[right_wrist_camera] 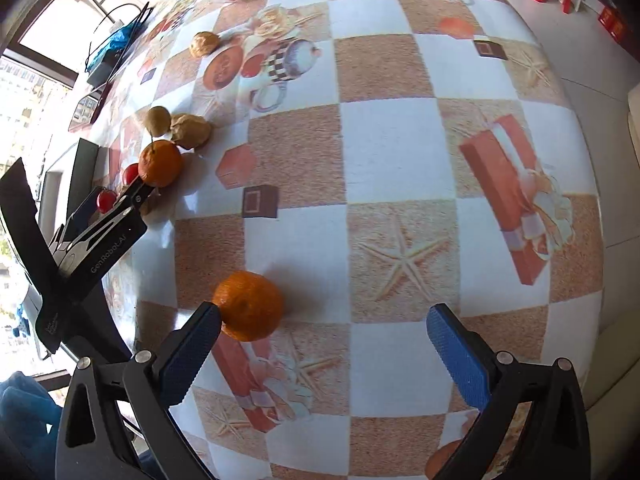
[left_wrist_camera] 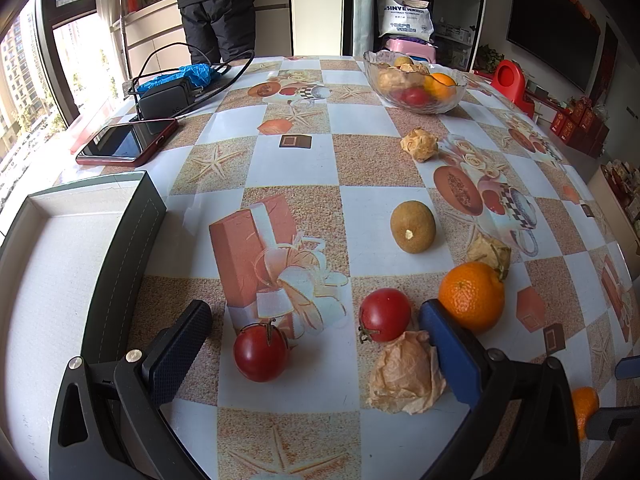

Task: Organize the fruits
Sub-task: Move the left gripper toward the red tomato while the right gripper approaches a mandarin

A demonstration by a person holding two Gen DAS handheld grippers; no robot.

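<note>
Left tongs (left_wrist_camera: 316,344) spread wide, gripping nothing, low over the desk (left_wrist_camera: 296,160). Between the pads, lower centre of the left wrist view: a red tomato (left_wrist_camera: 261,353) near the left pad, a second tomato (left_wrist_camera: 385,314) and a papery husk fruit (left_wrist_camera: 406,372) near the right pad (left_wrist_camera: 450,356). The husk fruit looks to touch that pad; cannot tell for sure. An orange (left_wrist_camera: 472,296) sits just beyond the right pad's tip, right of centre. Further up: a brown kiwi (left_wrist_camera: 413,226), another husk fruit (left_wrist_camera: 489,253) just behind the orange, a third husk fruit (left_wrist_camera: 418,144) alone mid-desk. Glass bowl (left_wrist_camera: 414,80) at the upper right holds more fruit (orange, red and husked pieces visible). Open dark box (left_wrist_camera: 60,264) with a pale lining fills the left edge. Phone (left_wrist_camera: 127,144) and a black charger (left_wrist_camera: 166,98) with cables at the upper left.

Right tongs (right_wrist_camera: 324,340) also released, nothing between the pads except bare desk. A second orange (right_wrist_camera: 249,306) lies at the tip of the left pad (right_wrist_camera: 188,354), touching or nearly so, lower left of centre in the right wrist view. The left tool's body shows at the left edge of that view, with the fruit cluster beyond it.
</note>
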